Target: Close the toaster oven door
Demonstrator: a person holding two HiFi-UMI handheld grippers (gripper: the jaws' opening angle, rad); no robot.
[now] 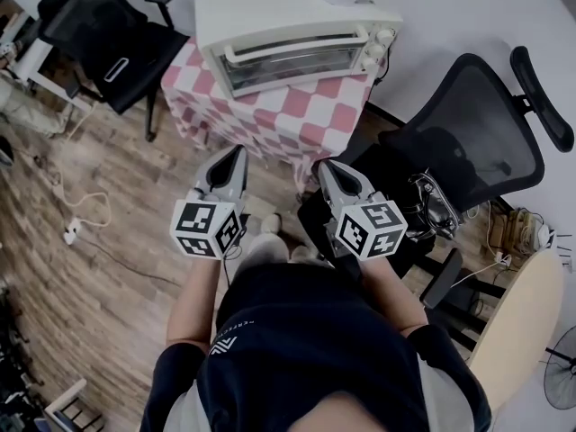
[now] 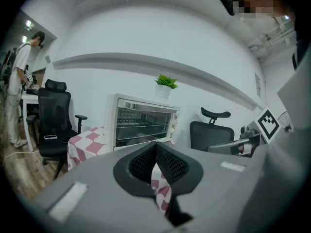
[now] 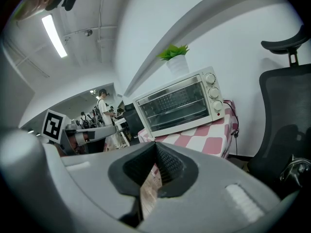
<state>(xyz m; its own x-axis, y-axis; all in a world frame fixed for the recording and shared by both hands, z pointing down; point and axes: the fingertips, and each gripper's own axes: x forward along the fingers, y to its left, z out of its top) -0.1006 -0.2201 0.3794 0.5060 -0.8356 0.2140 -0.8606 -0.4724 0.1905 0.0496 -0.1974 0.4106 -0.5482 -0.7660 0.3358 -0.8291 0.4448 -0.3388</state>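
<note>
The person's dark-shirted torso (image 1: 306, 358) fills the bottom of the head view, with both bare forearms reaching forward and slightly apart, the left forearm (image 1: 193, 304) angled a little inward. Each hand is hidden under its marker cube. The left gripper (image 1: 238, 155) and the right gripper (image 1: 325, 166) are held side by side in the air above the wooden floor (image 1: 81, 277), both pointing ahead and slightly down toward the worktop (image 1: 297, 106). In the left gripper view the left gripper's jaws are pressed together with nothing between them, and the right gripper view shows the same for the right gripper. Both stop short of the worktop's near edge and touch nothing. A black office chair (image 1: 468, 138) stands just to the right of the right gripper. The worktop is draped in a pink-and-white checked cloth, and on it sits the white toaster oven (image 1: 288, 30), well apart from both grippers. Its glass door (image 1: 288, 63) stands upright against the oven front with the handle along the top, and the knobs (image 1: 382, 49) are in a column at the right. A small green plant (image 2: 166, 81) sits on top of the oven. A second black chair (image 1: 99, 30) stands left of the worktop, and a person (image 2: 17, 81) stands farther off at the left.
</note>
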